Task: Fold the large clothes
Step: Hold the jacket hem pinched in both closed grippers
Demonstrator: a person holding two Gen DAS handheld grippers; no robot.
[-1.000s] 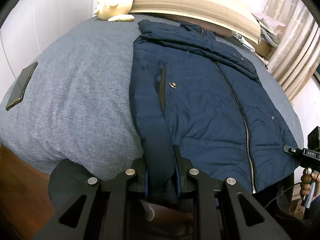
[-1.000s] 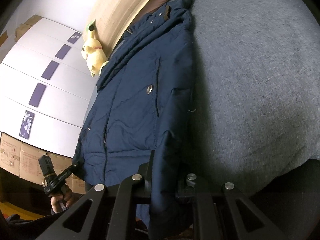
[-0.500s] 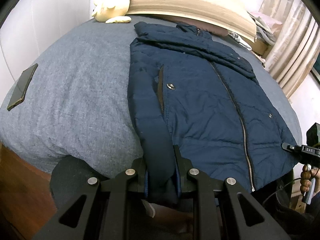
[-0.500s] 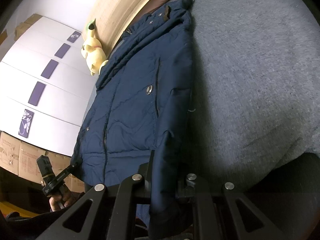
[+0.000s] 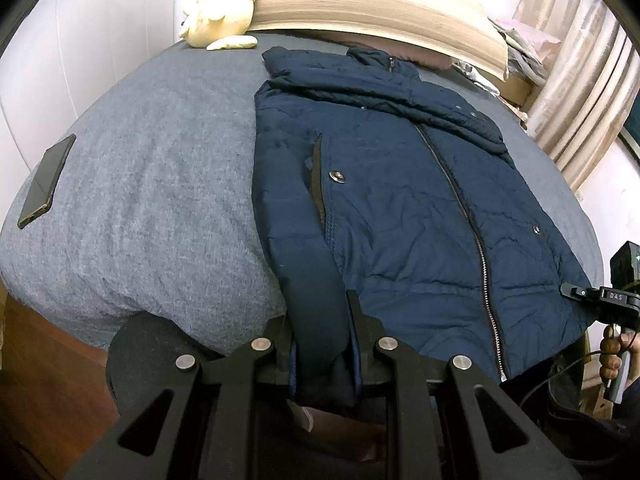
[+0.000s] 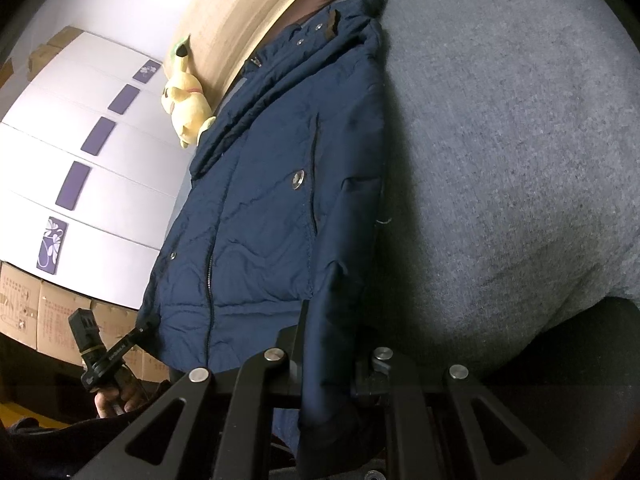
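A navy padded jacket (image 5: 400,208) lies front up and zipped on a grey bed (image 5: 152,184), collar toward the headboard. My left gripper (image 5: 320,320) is shut on the end of one sleeve (image 5: 308,280), which runs along the jacket's left side. My right gripper (image 6: 332,344) is shut on the other sleeve (image 6: 344,280) along the jacket's (image 6: 260,200) opposite side. Both sleeve ends hang past the bed's near edge. Each gripper shows in the other's view, at the jacket's hem corner (image 5: 616,300) (image 6: 108,356).
A yellow plush toy (image 5: 224,4) sits by the beige headboard (image 5: 380,4). A phone (image 5: 46,180) lies on the bed at the left. Curtains (image 5: 580,92) hang at the right. White cupboard doors (image 6: 100,160) and cardboard boxes (image 6: 24,308) stand beyond the bed.
The left gripper has drawn back slightly with its sleeve, so the jacket sits a little farther away. The right gripper holds almost still.
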